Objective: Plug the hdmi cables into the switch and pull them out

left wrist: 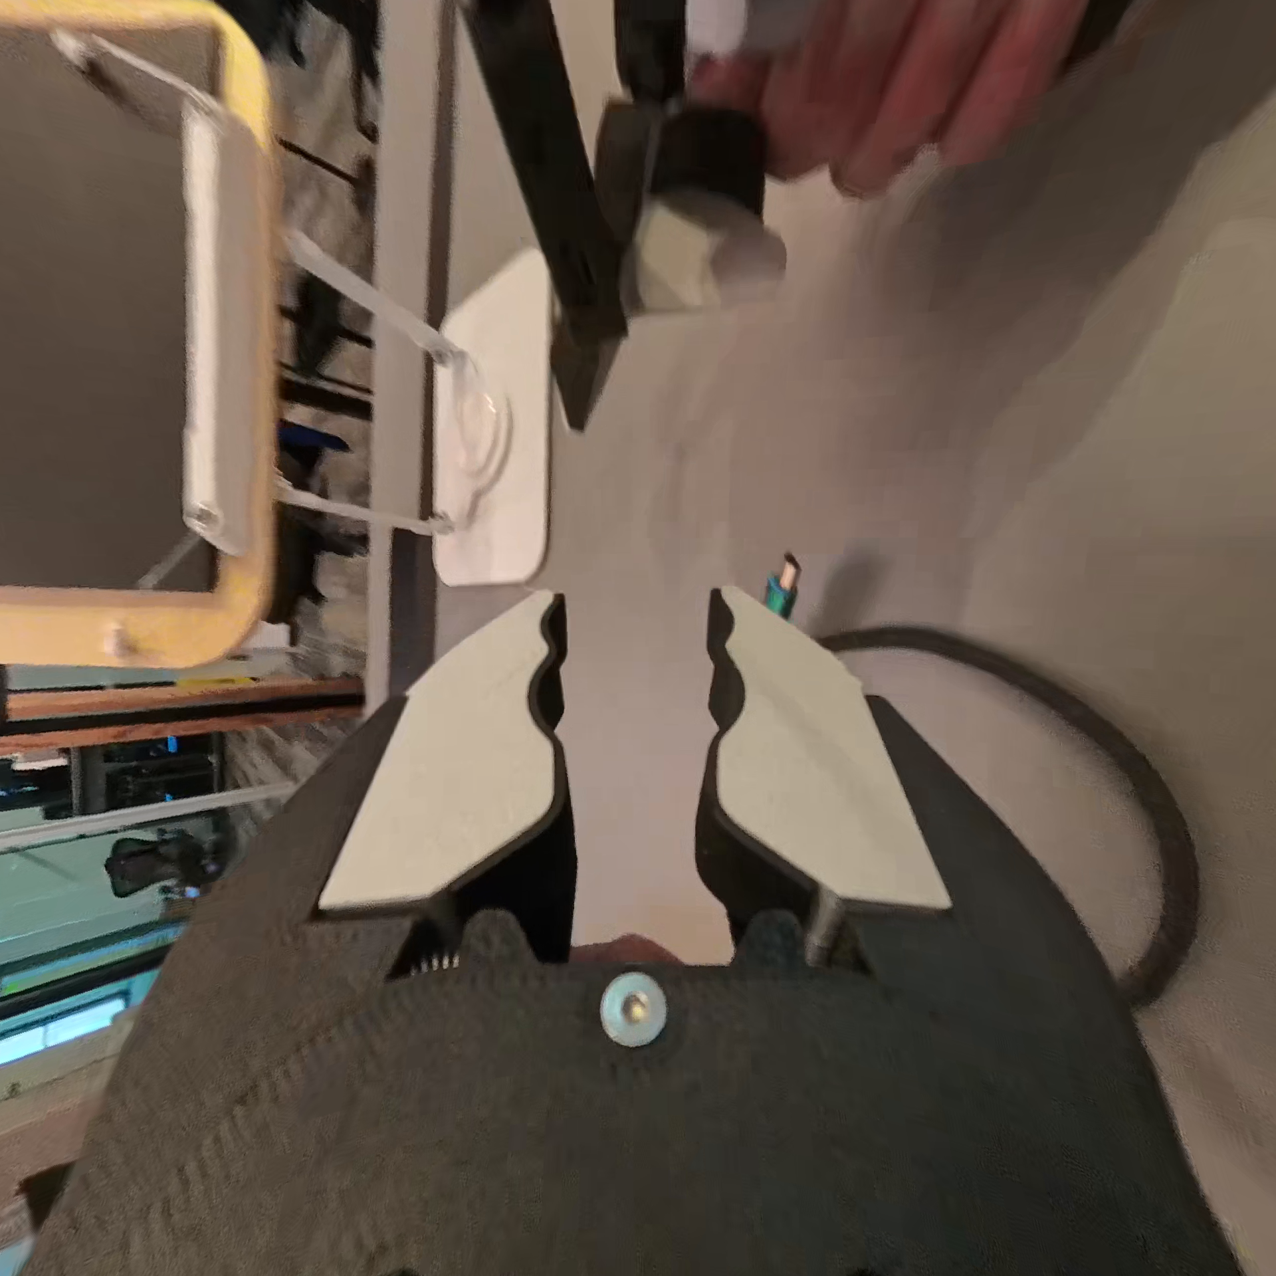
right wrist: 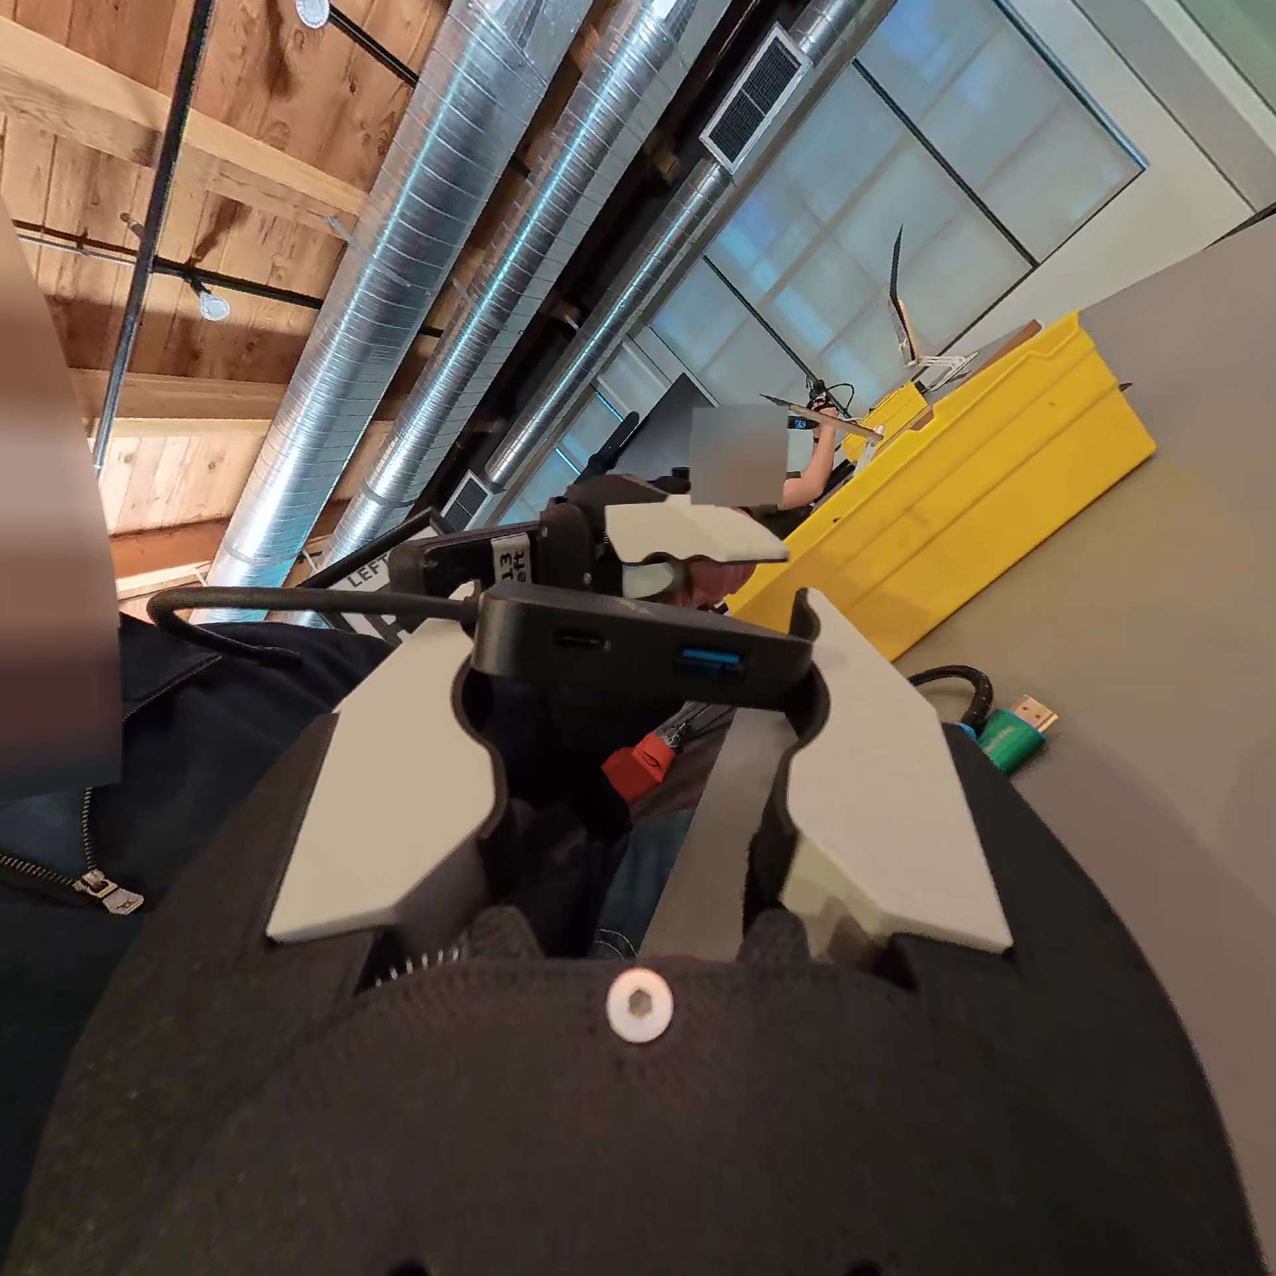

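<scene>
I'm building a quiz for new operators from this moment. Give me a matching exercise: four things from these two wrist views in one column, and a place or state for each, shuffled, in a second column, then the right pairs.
Things
1. left gripper
2. right gripper
3. green HDMI plug
4. yellow bin

Places or states
A. lying loose on the grey table, metal tip bare
B. open, nothing between its fingers
C. standing on the table farther back
D. shut on the black switch

Pairs: 1-B, 2-D, 3-A, 4-C
</scene>
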